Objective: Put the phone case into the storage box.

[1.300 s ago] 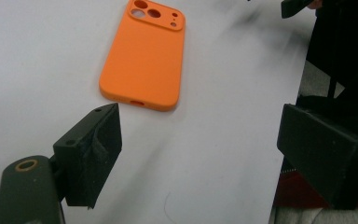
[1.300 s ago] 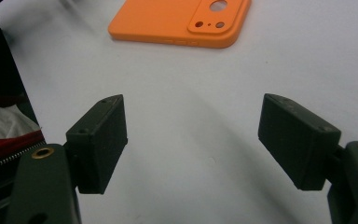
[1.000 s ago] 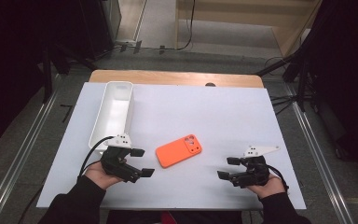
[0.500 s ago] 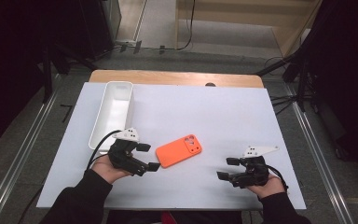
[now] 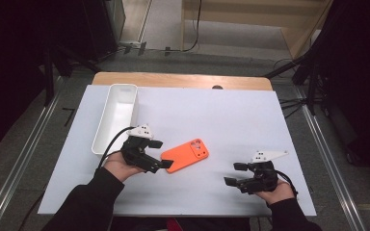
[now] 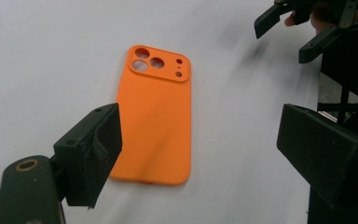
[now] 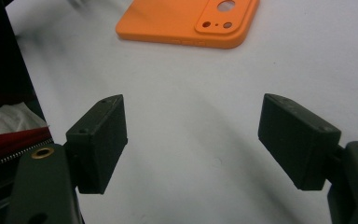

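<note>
Left claw (image 5: 160, 154), wide open at the orange phone case (image 5: 185, 155), may push it flat across the tabletop (image 5: 231, 115); right claw (image 5: 234, 173) rests open

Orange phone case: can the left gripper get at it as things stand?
Probably yes. The left gripper is open right at the near end of the orange phone case, which lies flat on the white table with nothing between the jaws and it.
</note>
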Tool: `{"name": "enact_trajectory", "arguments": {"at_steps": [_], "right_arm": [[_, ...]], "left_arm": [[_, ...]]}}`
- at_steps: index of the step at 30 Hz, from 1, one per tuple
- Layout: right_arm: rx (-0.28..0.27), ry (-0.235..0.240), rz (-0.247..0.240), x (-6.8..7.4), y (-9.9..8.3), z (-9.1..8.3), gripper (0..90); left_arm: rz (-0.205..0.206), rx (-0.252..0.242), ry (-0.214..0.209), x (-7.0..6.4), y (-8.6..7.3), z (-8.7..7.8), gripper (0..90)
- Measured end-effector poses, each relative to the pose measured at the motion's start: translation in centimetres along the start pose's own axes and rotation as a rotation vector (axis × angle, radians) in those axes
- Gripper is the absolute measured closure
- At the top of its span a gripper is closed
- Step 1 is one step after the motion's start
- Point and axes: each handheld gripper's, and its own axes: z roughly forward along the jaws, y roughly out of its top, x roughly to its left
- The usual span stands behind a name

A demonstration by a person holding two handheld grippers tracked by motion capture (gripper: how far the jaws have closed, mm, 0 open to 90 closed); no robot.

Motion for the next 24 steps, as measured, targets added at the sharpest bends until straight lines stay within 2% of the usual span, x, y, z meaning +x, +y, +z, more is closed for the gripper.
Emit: {"name": "enact_trajectory", "arguments": {"at_steps": [9,17,20,24], "right_arm": [[-0.004,0.003,-0.005,0.0,0.0,0.0,22.5],[-0.004,0.004,-0.005,0.0,0.0,0.0,22.4],[-0.005,0.006,-0.006,0.0,0.0,-0.1,22.4],[-0.007,0.005,-0.006,0.0,0.0,-0.1,22.4]], "left_arm": [[0.044,-0.011,0.020,0.3,1.0,1.5,14.3],[0.036,-0.025,0.030,0.8,1.4,2.6,14.3],[0.049,-0.024,0.036,1.0,1.4,3.0,14.3],[0.049,-0.016,0.025,1.3,1.2,3.6,13.1]]}}
